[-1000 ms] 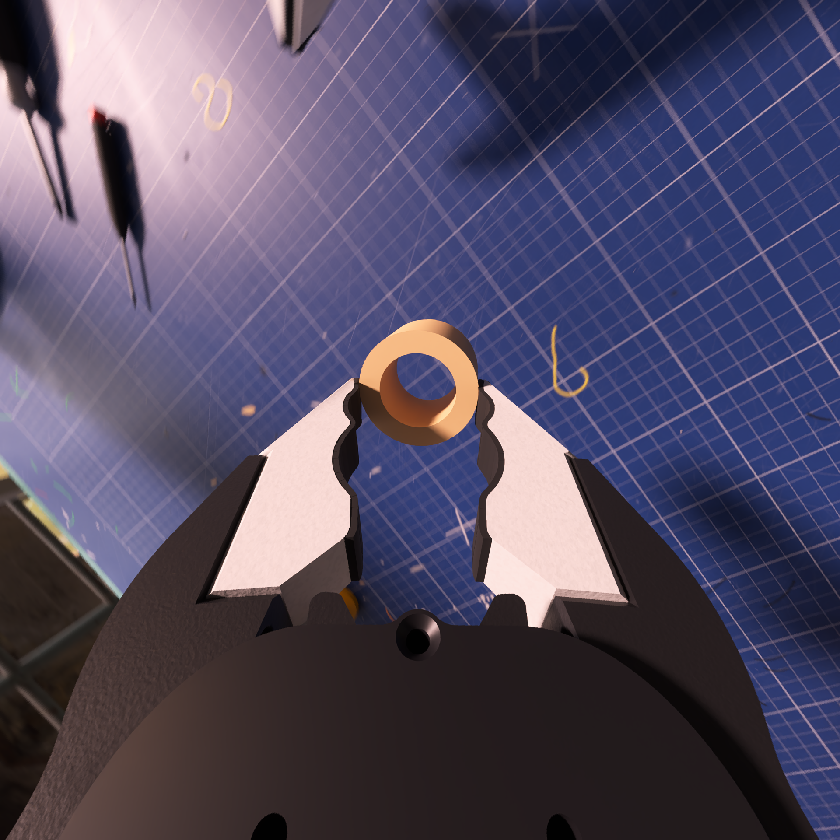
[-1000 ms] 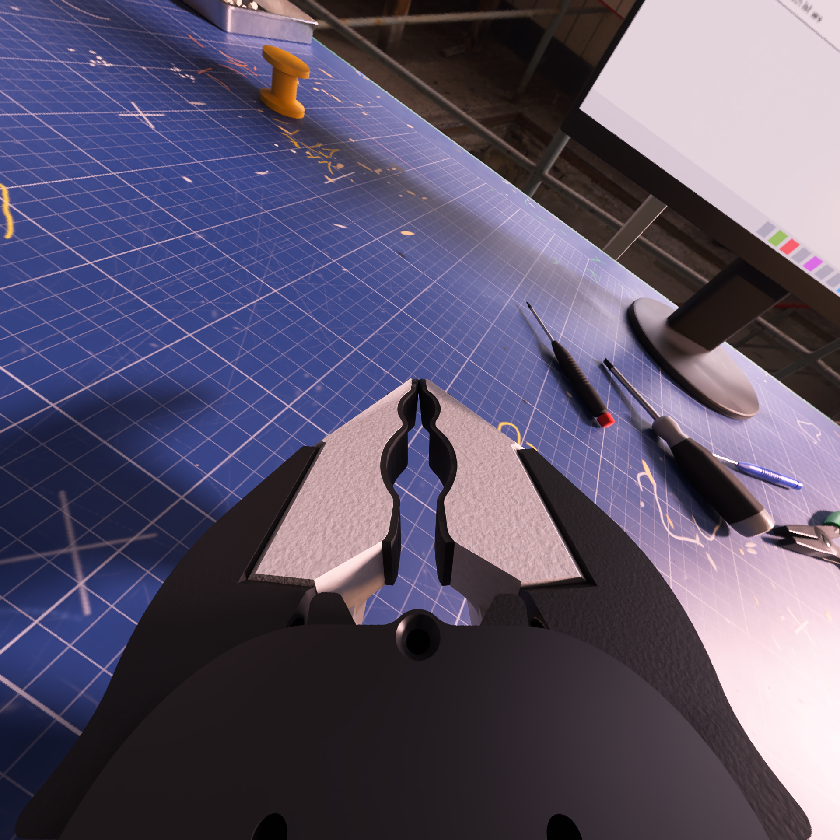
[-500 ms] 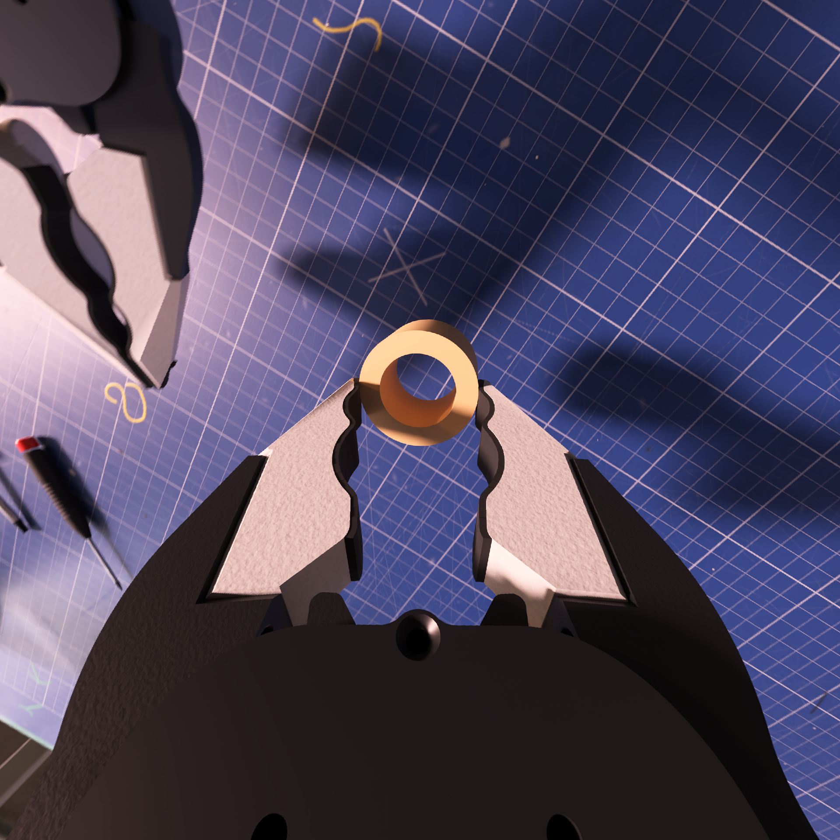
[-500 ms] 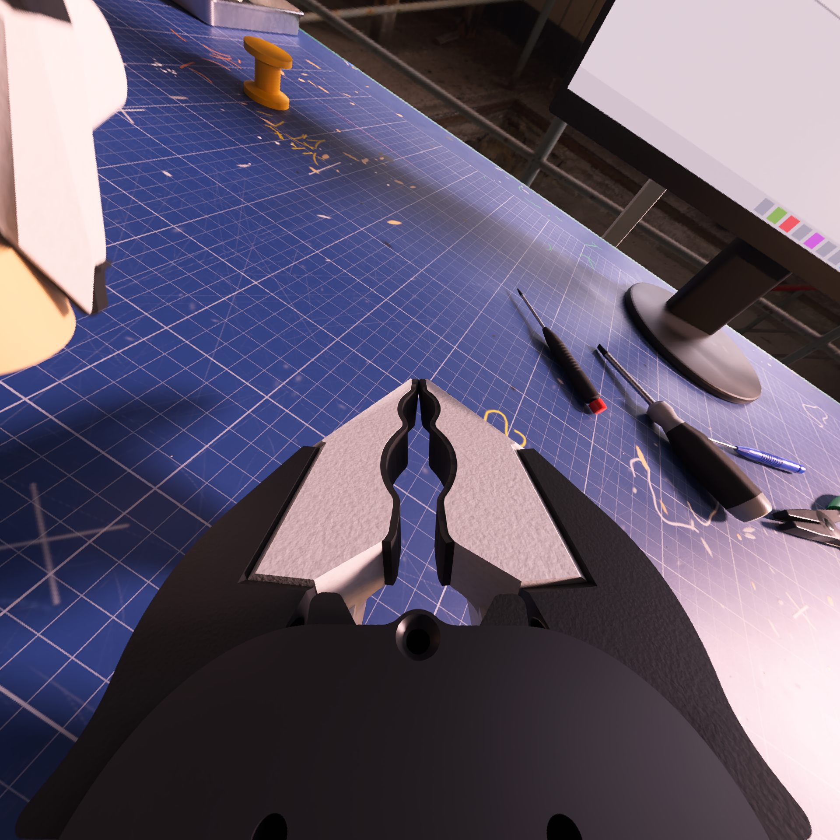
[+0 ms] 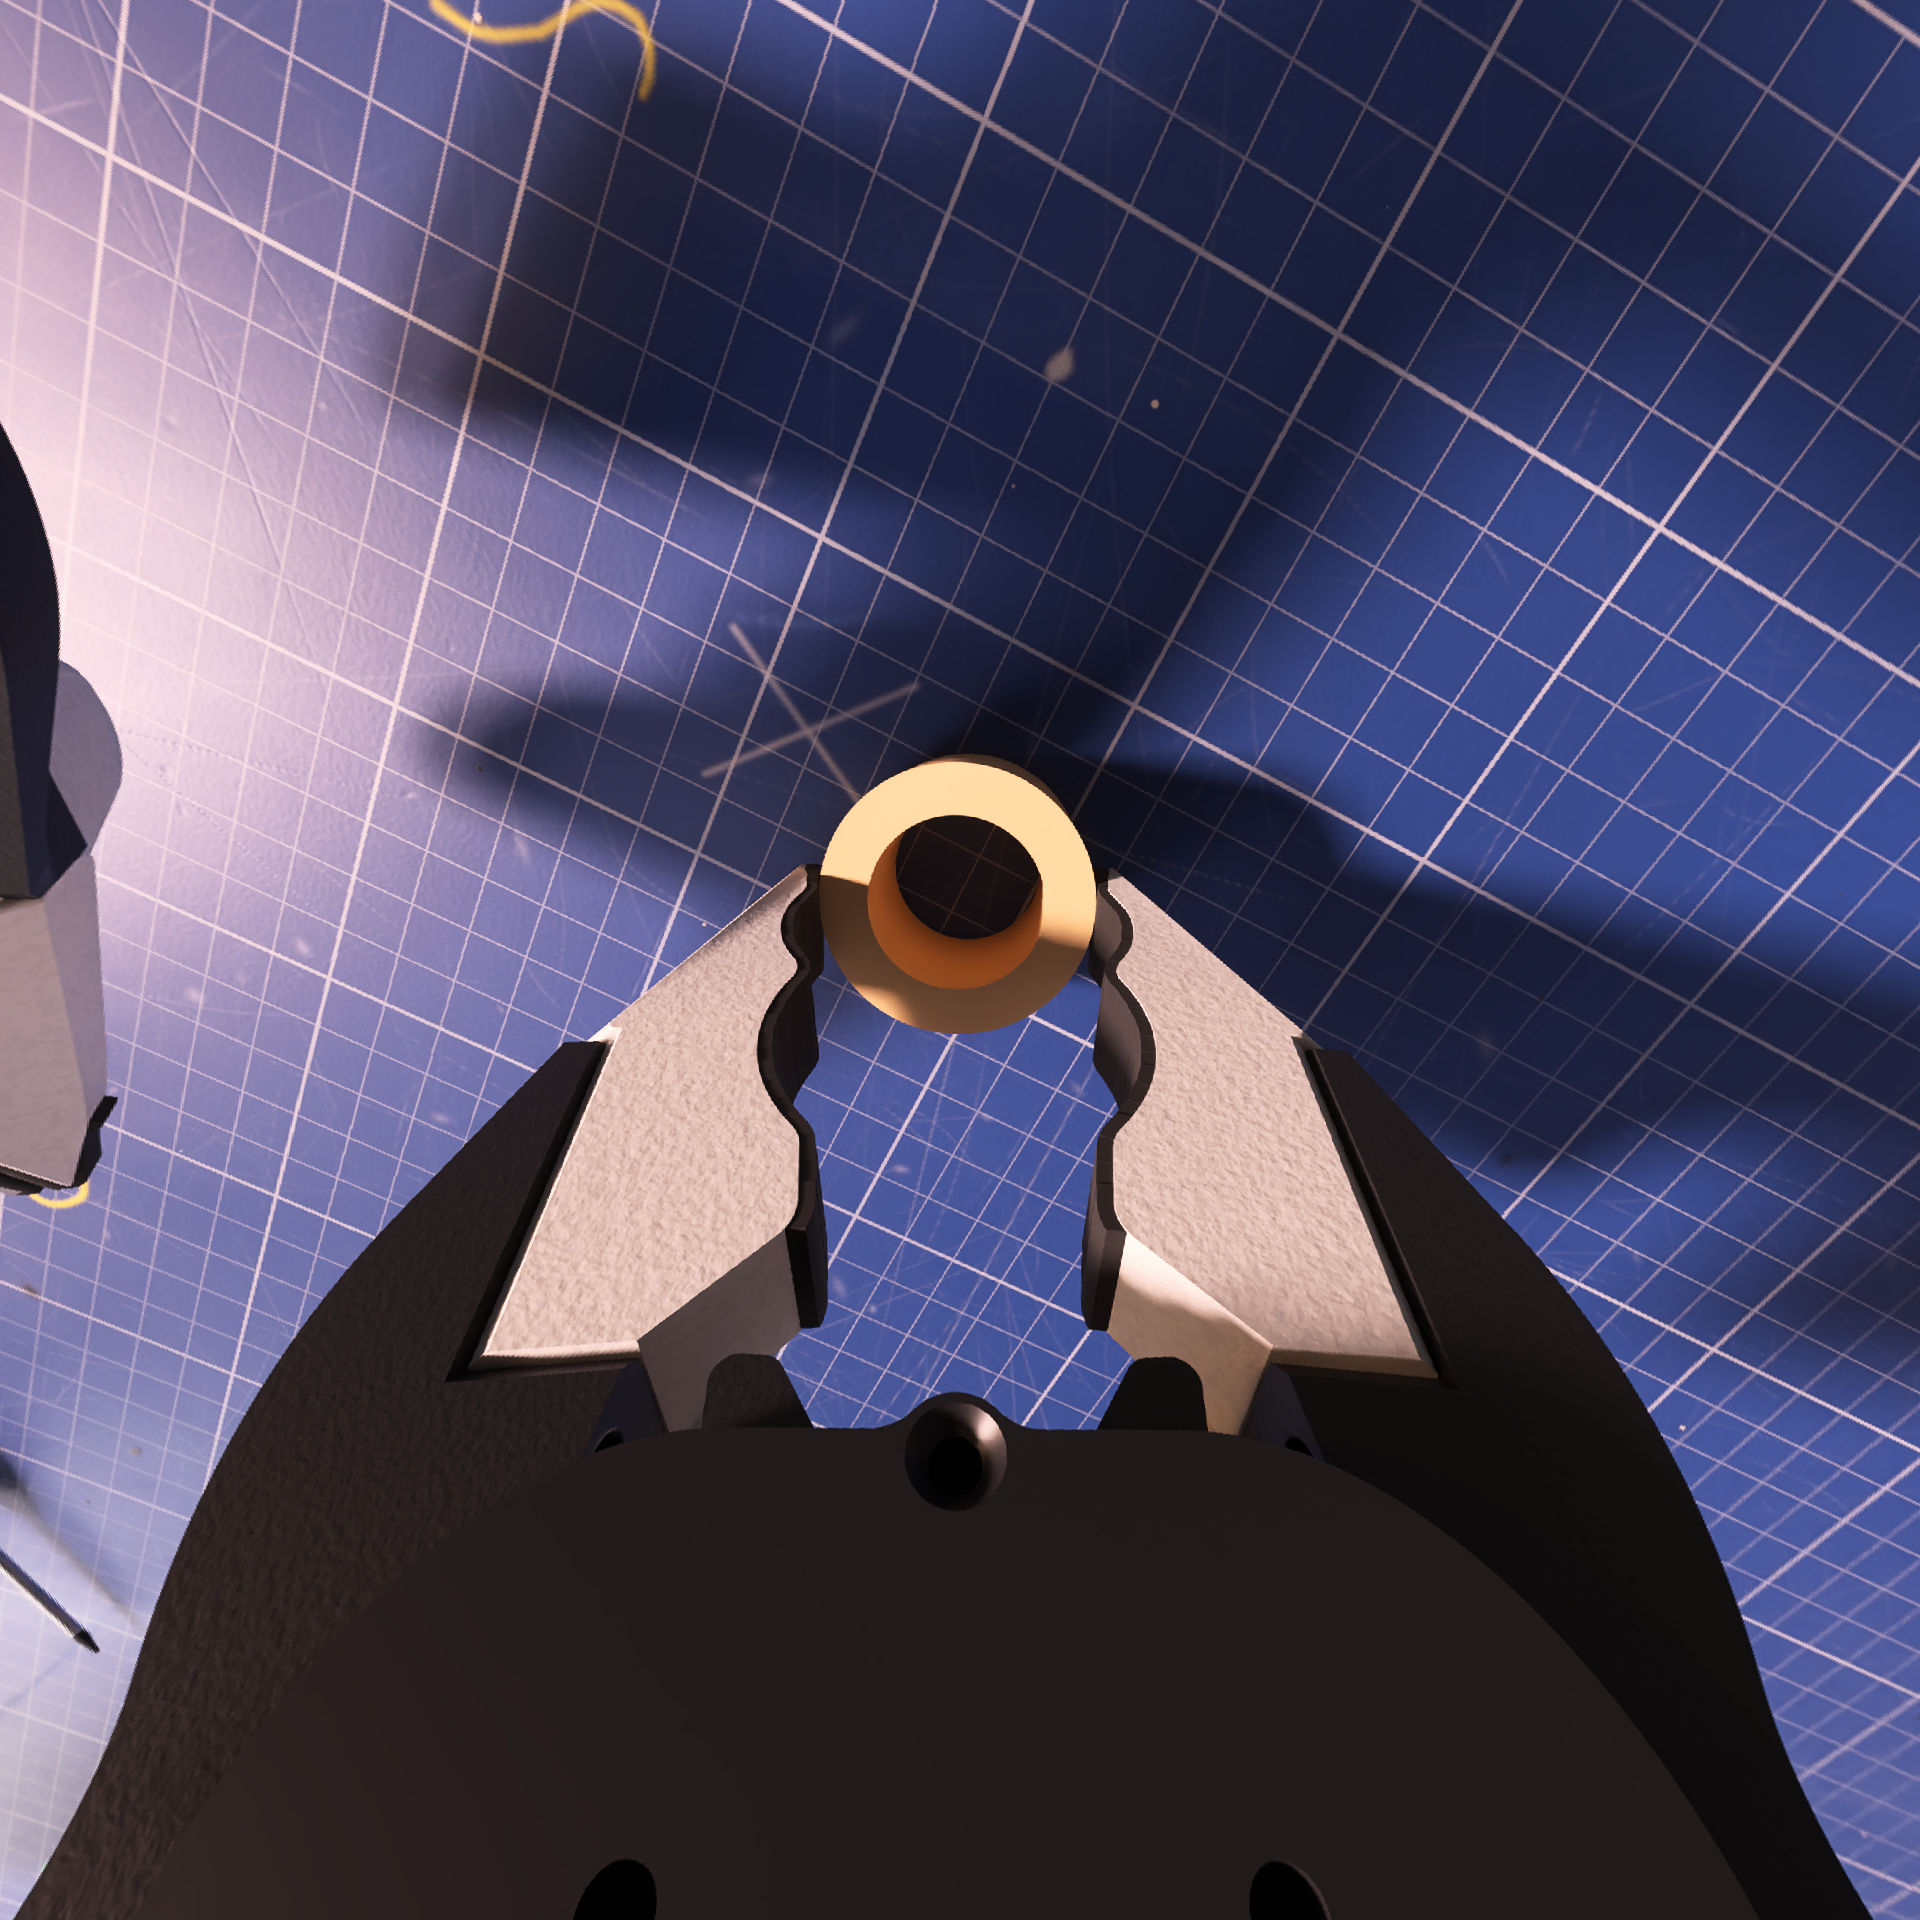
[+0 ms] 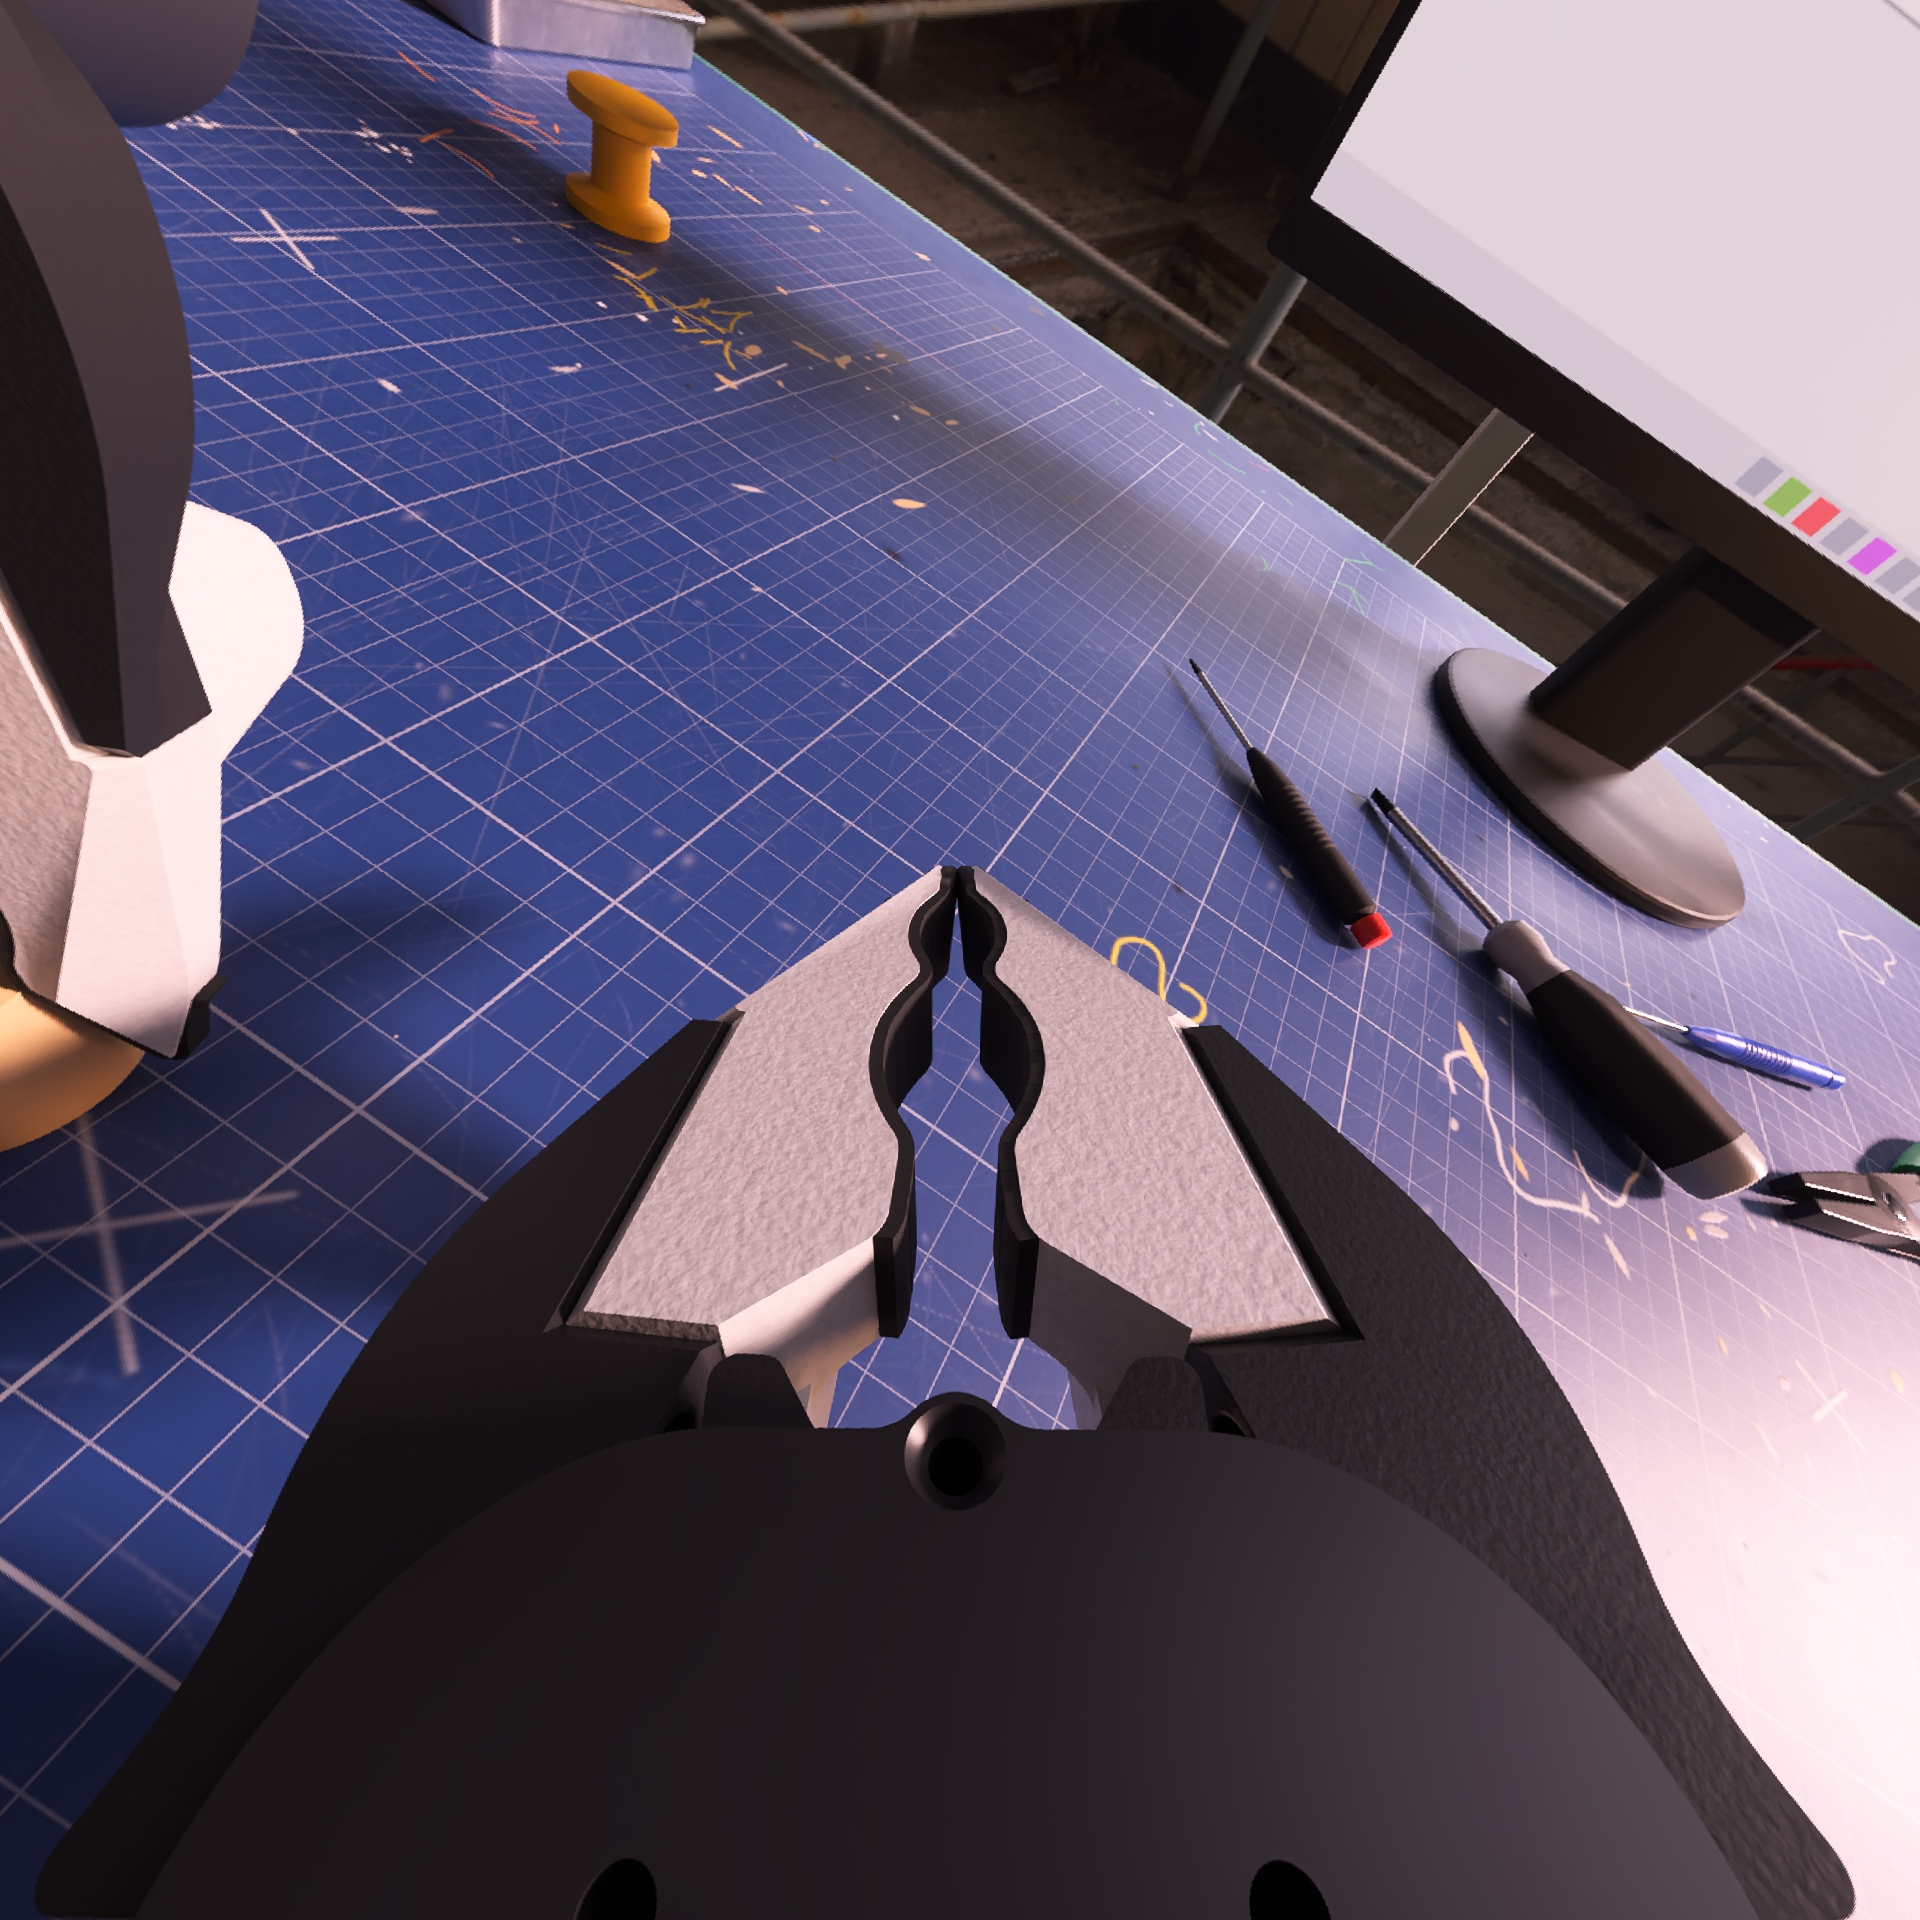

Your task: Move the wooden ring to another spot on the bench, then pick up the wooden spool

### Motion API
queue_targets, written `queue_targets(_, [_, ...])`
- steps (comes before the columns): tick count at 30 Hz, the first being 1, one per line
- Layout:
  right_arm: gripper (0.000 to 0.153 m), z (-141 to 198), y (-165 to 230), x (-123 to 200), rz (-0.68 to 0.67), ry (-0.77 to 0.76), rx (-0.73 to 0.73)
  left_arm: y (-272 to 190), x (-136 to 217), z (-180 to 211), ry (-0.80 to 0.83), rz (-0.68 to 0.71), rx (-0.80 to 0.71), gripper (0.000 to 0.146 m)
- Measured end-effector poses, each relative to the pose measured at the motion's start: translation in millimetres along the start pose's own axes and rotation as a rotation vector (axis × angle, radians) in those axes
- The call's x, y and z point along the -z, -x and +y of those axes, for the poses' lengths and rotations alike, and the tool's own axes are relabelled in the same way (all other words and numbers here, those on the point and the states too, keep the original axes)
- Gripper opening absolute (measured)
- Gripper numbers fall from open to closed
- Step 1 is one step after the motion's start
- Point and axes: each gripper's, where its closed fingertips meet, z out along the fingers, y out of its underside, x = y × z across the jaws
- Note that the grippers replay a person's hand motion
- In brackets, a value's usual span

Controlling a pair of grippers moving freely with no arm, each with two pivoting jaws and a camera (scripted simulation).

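My left gripper (image 5: 956,894) clamps the ring (image 5: 958,896) between its fingertips, above the blue mat (image 5: 1455,520). My right gripper (image 6: 957,883) is closed on nothing, over the mat. The spool (image 6: 620,156) stands upright near the mat's far edge, beside a metal tray (image 6: 582,21), well apart from both grippers.
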Motion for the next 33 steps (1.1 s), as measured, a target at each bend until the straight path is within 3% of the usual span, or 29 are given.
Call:
queue_targets(3, [0.000, 0, 0, 0, -0.001, -0.001, 0.001, 2, -4, -2, -0.020, -0.013, 0.007, 0.057])
queue_targets(7, [0.000, 0, 0, 0, 0.000, -0.004, -0.003, 6, 5, 4, -0.006, -0.075, 0.066, 0.086])
queue_targets(9, [0.000, -1, -1, 1, -0.001, -0.006, -0.007, 5, 21, 12, 0.002, -0.107, 0.101, 0.095])
queue_targets(12, [0.000, -1, -1, 1, -0.001, -0.007, -0.008, 2, 62, 36, -0.002, -0.181, 0.171, 0.096])
queue_targets(17, [0.000, 0, 0, 0, -0.003, -0.003, -0.007, -1, 145, 127, 0.058, -0.387, 0.401, 0.090])
queue_targets(21, [0.000, 0, 0, 0, -0.004, 0.000, -0.001, 3, 190, 223, 0.113, -0.556, 0.620, 0.078])
queue_targets(27, [0.000, 0, 1, 0, -0.009, 0.001, 0.001, -4, 176, 346, 0.249, -0.527, 0.911, 0.080])
queue_targets(33, [0.000, 0, 3, -1, -0.018, 0.005, 0.005, -14, 148, 404, 0.436, -0.395, 1.006, 0.082])
